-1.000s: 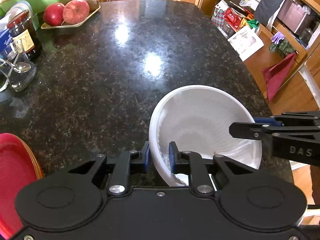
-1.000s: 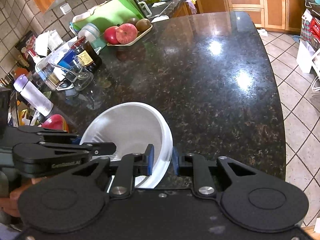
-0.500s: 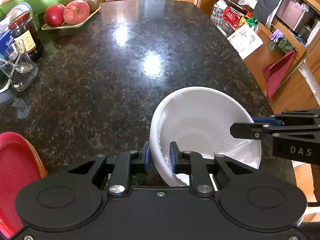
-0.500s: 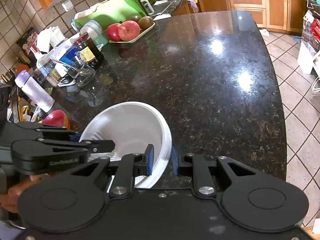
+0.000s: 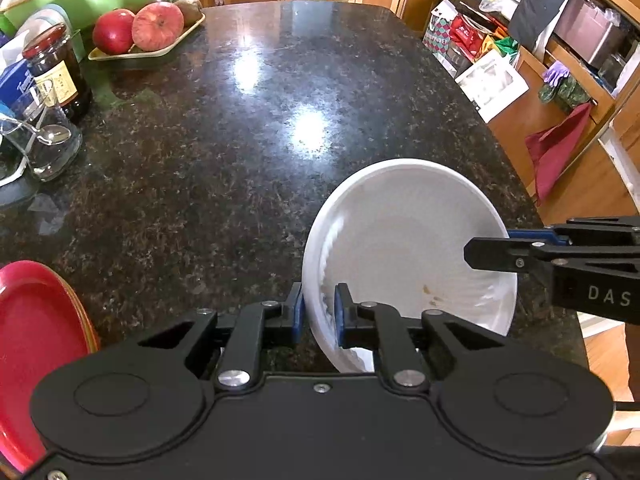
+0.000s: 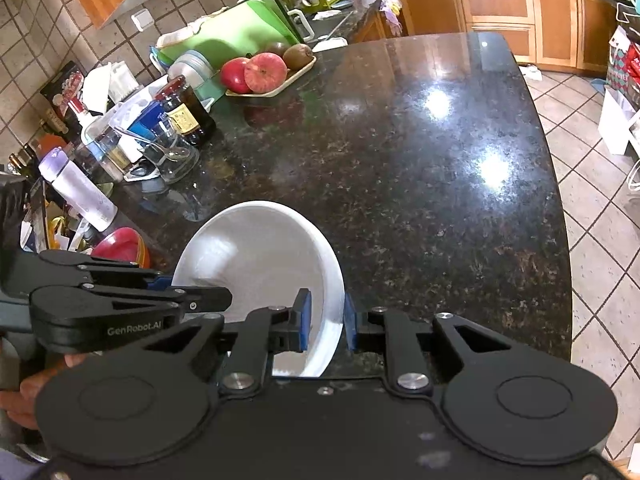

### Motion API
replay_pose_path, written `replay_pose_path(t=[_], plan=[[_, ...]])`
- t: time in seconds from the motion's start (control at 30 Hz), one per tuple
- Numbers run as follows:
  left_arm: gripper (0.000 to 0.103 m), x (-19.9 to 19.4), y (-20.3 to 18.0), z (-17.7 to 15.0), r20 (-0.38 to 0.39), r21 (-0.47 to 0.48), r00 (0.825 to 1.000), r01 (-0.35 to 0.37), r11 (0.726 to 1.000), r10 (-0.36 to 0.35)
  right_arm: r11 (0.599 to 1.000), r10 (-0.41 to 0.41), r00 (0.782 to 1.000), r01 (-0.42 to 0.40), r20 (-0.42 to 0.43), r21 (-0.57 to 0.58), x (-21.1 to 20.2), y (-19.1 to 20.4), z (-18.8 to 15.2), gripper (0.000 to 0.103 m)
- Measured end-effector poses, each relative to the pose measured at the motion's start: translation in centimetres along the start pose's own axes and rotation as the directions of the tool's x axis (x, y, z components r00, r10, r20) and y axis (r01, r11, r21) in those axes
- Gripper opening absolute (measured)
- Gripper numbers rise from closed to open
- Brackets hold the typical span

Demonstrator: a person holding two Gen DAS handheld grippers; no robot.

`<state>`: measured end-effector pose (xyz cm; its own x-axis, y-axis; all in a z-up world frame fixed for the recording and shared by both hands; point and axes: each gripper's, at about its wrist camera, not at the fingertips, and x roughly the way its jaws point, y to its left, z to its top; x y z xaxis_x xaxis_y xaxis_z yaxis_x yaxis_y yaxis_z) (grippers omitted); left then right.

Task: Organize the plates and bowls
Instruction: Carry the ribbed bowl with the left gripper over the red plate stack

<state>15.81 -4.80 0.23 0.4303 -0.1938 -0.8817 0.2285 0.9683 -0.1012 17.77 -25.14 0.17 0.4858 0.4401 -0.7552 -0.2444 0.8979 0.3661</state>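
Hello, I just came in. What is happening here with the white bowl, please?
A person holds a gripper in each hand, and both grip the rim of one white bowl over the dark granite counter. The left gripper pinches its left rim, the right gripper the opposite rim. A stack of red plates waits to the left.

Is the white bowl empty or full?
Empty: the white bowl shows only a bare white inside with a few small brown specks.
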Motion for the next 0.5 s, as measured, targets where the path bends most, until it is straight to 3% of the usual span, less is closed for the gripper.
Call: replay_pose_path(t=[0.5], plan=[[0.02,-0.8,-1.0,-1.0,0.019,-0.049,0.998,-0.059,0.997,0.06,0.998,0.036,0.999,-0.036,0.004,-0.047,-0.6,0.2,-0.5,0.018]])
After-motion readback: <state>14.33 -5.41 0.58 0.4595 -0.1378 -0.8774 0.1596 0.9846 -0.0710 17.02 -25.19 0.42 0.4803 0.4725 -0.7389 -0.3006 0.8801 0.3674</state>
